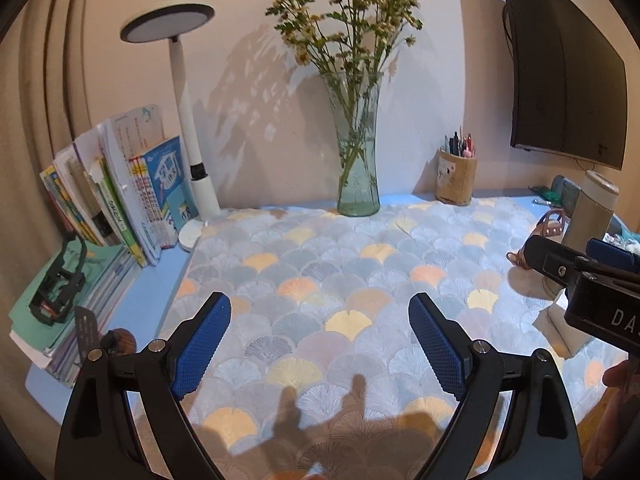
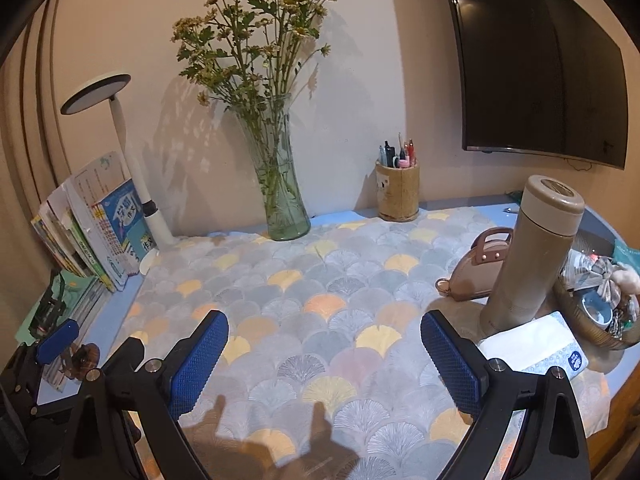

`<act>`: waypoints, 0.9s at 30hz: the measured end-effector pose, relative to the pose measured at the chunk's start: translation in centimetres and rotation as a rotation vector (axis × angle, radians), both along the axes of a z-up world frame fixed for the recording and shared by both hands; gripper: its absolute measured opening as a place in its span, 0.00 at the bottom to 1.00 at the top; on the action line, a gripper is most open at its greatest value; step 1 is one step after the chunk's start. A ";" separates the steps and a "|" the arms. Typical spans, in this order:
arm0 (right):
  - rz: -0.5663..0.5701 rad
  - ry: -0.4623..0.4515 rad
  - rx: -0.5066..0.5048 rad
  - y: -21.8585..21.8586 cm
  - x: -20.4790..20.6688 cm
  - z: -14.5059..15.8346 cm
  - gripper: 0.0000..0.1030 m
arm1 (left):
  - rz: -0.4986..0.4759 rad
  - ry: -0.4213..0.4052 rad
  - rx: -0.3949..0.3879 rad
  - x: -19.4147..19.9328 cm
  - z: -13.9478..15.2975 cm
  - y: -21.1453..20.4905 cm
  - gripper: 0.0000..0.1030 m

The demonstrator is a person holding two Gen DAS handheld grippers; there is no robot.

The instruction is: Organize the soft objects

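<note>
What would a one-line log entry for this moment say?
left gripper: open, empty | right gripper: open, empty | both over patterned cloth | tissue pack beside flask, untouched

The flask [image 2: 528,256] hides part of the handbag [image 2: 476,268]. The basket [image 2: 592,320] at the table's right edge is cut off; its contents are indistinct. The tissue pack [image 2: 536,348] is partly covered by a finger.

Right gripper [image 2: 324,354] agape over patterned cloth [image 2: 320,280], thermos [image 2: 528,256] nearby.
</note>
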State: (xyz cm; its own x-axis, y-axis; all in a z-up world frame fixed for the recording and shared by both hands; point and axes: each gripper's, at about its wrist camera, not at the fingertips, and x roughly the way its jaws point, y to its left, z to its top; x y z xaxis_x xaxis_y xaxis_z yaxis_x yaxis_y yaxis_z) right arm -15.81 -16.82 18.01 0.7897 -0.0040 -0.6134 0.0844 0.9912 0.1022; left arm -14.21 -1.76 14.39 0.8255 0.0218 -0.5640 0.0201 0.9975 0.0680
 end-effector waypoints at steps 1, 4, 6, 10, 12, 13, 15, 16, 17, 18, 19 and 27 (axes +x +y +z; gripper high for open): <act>-0.001 0.005 -0.002 0.0 0.1 -0.2 0.94 | 0.007 0.008 0.012 0.3 -0.2 -0.2 0.87; 0.000 0.015 0.003 -0.1 0.5 -0.5 0.94 | -0.001 0.033 -0.005 0.9 -0.6 -0.1 0.87; -0.002 0.009 -0.004 -0.1 0.5 -0.6 0.94 | -0.011 0.043 -0.029 1.1 -0.9 0.0 0.87; 0.003 0.010 -0.033 0.3 0.5 -1.0 0.94 | -0.005 0.052 -0.031 1.6 -1.4 -0.2 0.87; 0.007 0.018 -0.044 0.4 0.7 -1.3 0.94 | -0.014 0.056 -0.030 1.7 -1.5 -0.4 0.87; 0.007 0.023 -0.050 0.4 0.8 -1.4 0.94 | -0.021 0.058 -0.029 1.7 -1.5 -0.5 0.87; 0.005 0.033 -0.060 0.4 1.0 -1.7 0.94 | -0.038 0.062 -0.037 1.8 -1.4 -0.8 0.87; 0.002 0.034 -0.066 0.4 1.0 -1.7 0.94 | -0.045 0.062 -0.044 1.8 -1.3 -0.8 0.87; -0.002 0.035 -0.074 0.4 1.1 -1.7 0.94 | -0.049 0.062 -0.049 1.8 -1.2 -0.8 0.87; -0.005 0.033 -0.083 0.4 1.1 -1.7 0.94 | -0.048 0.059 -0.050 1.7 -1.1 -0.8 0.87; -0.007 0.030 -0.091 0.4 1.0 -1.6 0.94 | -0.047 0.058 -0.044 1.7 -1.0 -0.9 0.87; -0.008 0.027 -0.091 0.2 1.0 -1.4 0.94 | -0.015 0.015 -0.030 1.6 -1.1 -0.5 0.87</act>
State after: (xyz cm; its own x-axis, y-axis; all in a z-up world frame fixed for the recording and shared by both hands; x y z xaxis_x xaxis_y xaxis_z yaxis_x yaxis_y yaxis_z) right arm -14.85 -16.58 16.63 0.7724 -0.0668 -0.6316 0.0935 0.9956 0.0092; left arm -12.65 -2.25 13.28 0.8169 -0.0080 -0.5767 0.0360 0.9987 0.0371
